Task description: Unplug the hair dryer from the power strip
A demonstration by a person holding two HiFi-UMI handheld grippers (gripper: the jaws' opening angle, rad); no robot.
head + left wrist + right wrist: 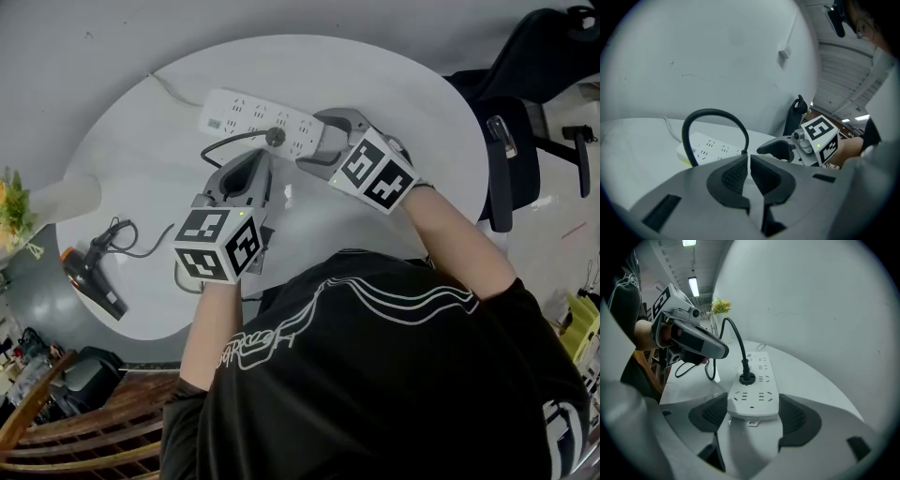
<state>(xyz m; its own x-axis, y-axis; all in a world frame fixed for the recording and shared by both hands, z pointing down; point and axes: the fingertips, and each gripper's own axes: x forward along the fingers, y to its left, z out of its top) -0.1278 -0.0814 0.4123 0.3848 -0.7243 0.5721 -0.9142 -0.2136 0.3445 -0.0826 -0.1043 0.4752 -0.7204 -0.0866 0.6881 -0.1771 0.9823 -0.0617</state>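
Hovering closest to the head camera, over the near part of the white table (141,169): left gripper (253,161), with its marker cube (217,246) turned upward. Pinching the black cord (712,112) at the very tips, jaws almost together with only a thin slit between. Arching up from this pinch and coming down again toward the power strip (248,114). Clamping the end of this white strip with the right gripper (752,416), jaws standing wide and pads pressing on both long sides. Sitting fully in a socket near that end: round black plug (747,378). Lying well apart at the left edge of the table: hair dryer (89,272), black with orange.
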